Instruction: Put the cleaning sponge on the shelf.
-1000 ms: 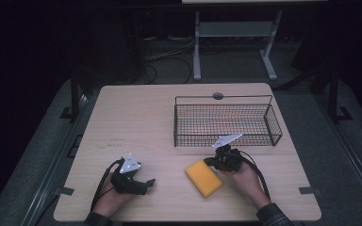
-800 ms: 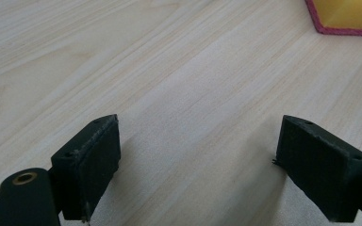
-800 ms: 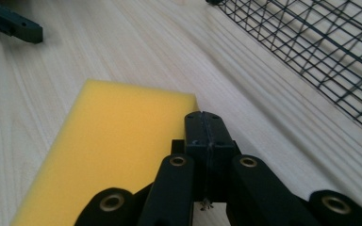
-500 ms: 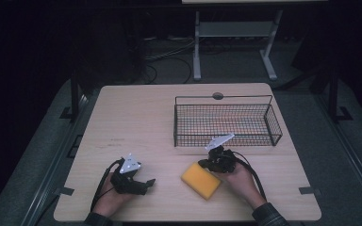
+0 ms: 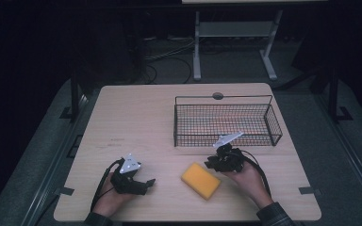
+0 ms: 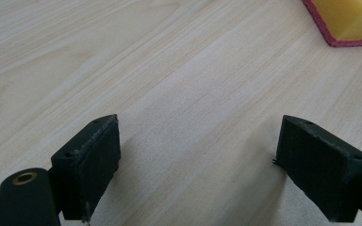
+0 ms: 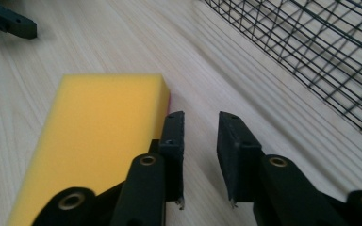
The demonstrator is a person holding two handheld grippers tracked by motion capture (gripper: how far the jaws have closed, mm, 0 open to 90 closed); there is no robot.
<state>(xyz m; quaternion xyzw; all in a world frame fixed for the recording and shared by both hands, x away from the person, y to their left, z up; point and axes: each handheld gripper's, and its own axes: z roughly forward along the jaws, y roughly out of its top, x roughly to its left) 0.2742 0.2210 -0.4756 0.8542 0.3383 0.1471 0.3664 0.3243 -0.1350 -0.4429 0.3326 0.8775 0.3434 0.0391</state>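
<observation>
The left gripper (image 5: 139, 184) rests low on the table (image 5: 136, 122) near its front edge, in the same spot as 1 second ago. Its fingers (image 6: 92, 160) are spread wide with nothing but bare wood between them, and the left gripper view catches a corner of the yellow sponge (image 6: 346, 21) up ahead.

The yellow sponge (image 5: 201, 180) lies flat on the table between the 2 hands. It has slid a little toward the left gripper and turned slightly since a second ago, when the right gripper sat closer over its corner.

The right gripper (image 5: 215, 162) is just beside the sponge's right end. Its fingers (image 7: 174, 141) were clenched a second ago and have just been opening; now a narrow gap stands between them, holding only table. In the right gripper view the sponge (image 7: 99, 136) sits against the outer face of 1 finger, not between the pair.

The wire basket (image 5: 226, 122) stands empty behind the right hand. My reading: the shut fingers nudged the sponge into place, and they now need to part much wider to straddle it for a lift toward the basket.
</observation>
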